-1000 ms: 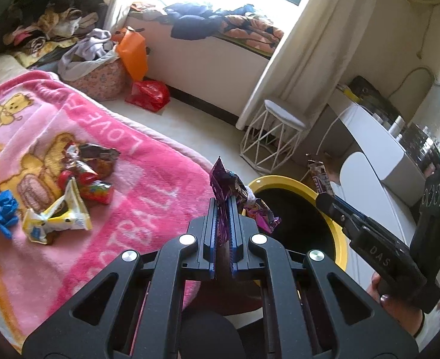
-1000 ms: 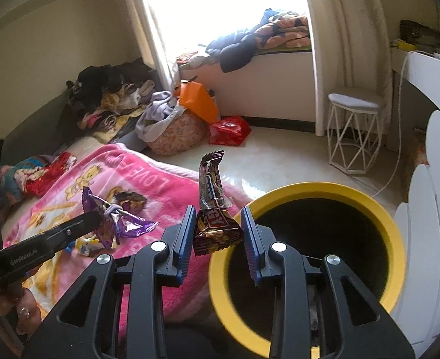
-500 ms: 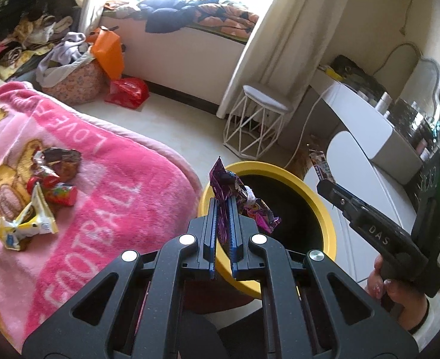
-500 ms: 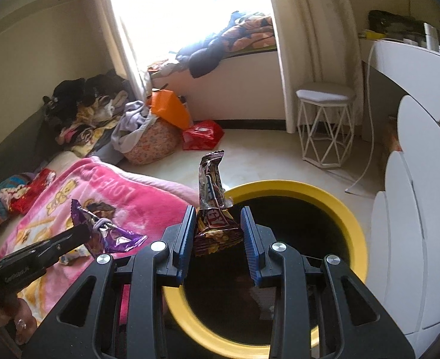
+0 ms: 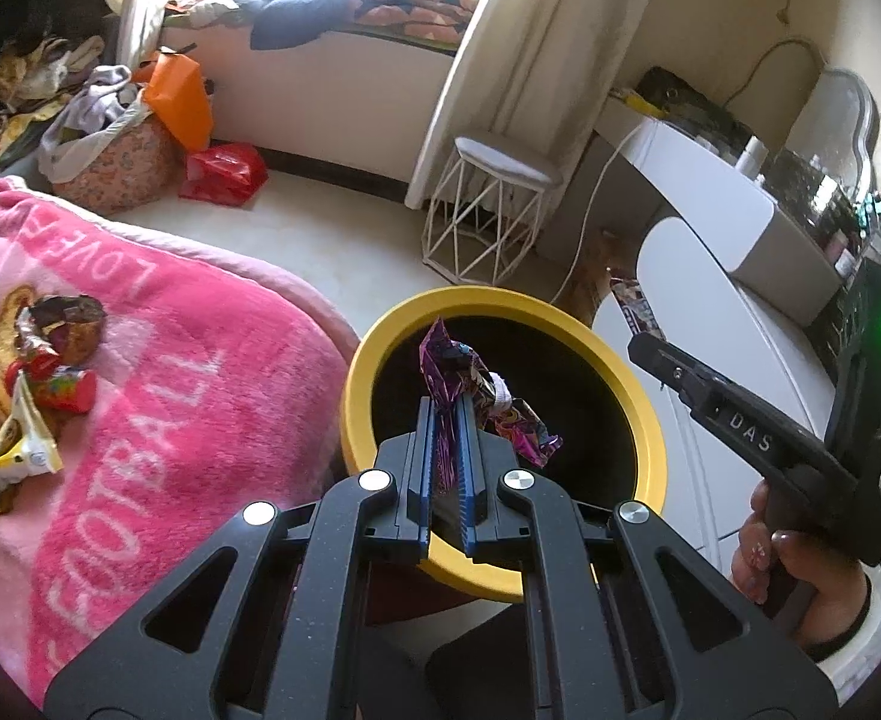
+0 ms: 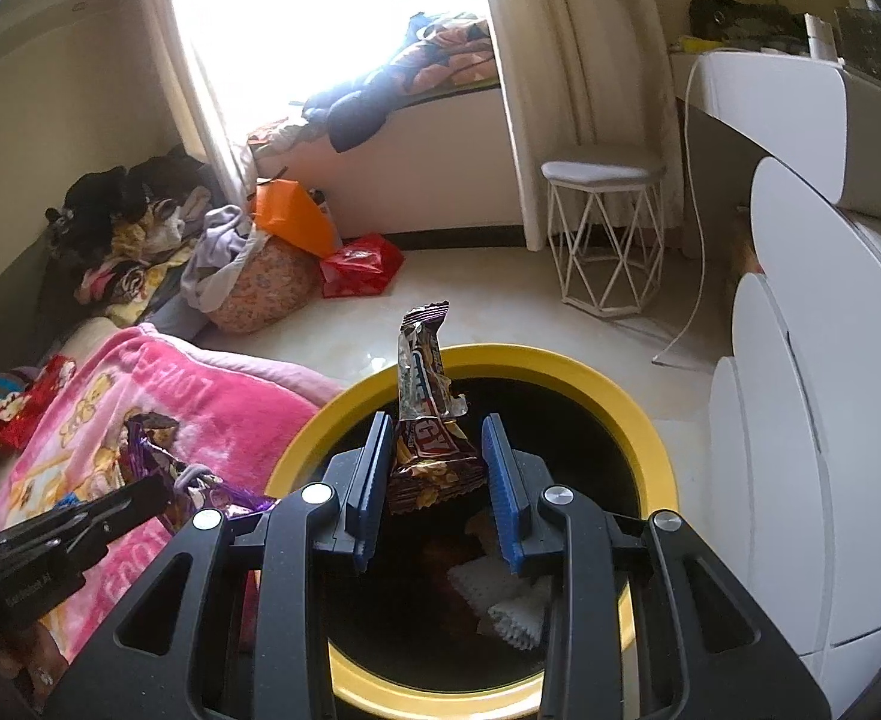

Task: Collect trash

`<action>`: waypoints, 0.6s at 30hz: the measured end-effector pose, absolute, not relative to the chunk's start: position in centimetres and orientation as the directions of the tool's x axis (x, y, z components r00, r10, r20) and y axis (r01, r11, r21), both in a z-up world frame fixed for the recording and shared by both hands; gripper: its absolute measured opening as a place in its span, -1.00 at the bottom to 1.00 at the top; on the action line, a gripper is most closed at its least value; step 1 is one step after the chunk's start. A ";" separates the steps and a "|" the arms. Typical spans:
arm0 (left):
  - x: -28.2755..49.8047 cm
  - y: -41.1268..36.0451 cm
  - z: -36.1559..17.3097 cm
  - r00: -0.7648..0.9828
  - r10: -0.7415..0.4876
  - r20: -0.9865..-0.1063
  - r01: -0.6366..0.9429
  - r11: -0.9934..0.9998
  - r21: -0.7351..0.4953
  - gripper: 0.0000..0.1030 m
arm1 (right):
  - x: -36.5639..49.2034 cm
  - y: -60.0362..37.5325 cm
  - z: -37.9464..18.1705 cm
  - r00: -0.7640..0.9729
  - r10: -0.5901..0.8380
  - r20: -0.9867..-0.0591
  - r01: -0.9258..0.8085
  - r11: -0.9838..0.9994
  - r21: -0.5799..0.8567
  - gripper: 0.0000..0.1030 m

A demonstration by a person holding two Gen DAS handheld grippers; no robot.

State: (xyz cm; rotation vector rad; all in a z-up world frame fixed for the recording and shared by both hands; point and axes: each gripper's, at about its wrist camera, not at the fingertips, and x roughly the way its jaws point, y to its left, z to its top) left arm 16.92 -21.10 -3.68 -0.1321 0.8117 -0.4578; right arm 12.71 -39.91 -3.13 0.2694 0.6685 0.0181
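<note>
Both grippers moved over yellow bin (image 6: 650, 420); your left gripper (image 5: 447, 414) clamped purple wrapper (image 5: 482, 396), right gripper (image 6: 437, 450) part-open, gripped brown snack bar (image 6: 428, 420)

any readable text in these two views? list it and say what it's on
"DAS": right gripper, on its side.
"LOVE" and "FOOTBALL": pink blanket, white letters, upside down in the left view.
Snack bar wrapper in the right gripper: large letters, partly creased, not fully readable.
Small label on the left gripper body: too blurred to read.
Purple wrapper and wrappers on the blanket: print too small.
</note>
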 end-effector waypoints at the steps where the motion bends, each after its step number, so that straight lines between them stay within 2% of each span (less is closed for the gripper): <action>1: 17.0 -21.3 -3.8 0.593 -0.444 -0.672 0.347 0.894 -0.284 -0.92 | 12.8 -40.0 -3.2 0.784 0.101 -0.613 0.073 0.965 0.253 -0.42; 16: 19.4 -24.6 -7.2 0.518 -0.449 -0.728 0.412 0.877 -0.247 -0.92 | 14.0 -40.9 -5.3 0.746 0.094 -0.659 0.111 0.958 0.263 -0.41; 17: 19.6 -24.8 -7.5 0.512 -0.445 -0.734 0.414 0.877 -0.243 -0.87 | 14.2 -41.0 -5.5 0.741 0.098 -0.664 0.114 0.956 0.269 -0.35; 18: 19.9 -25.0 -7.7 0.512 -0.438 -0.739 0.414 0.880 -0.235 -0.69 | 14.3 -41.1 -5.6 0.737 0.099 -0.669 0.120 0.954 0.274 -0.24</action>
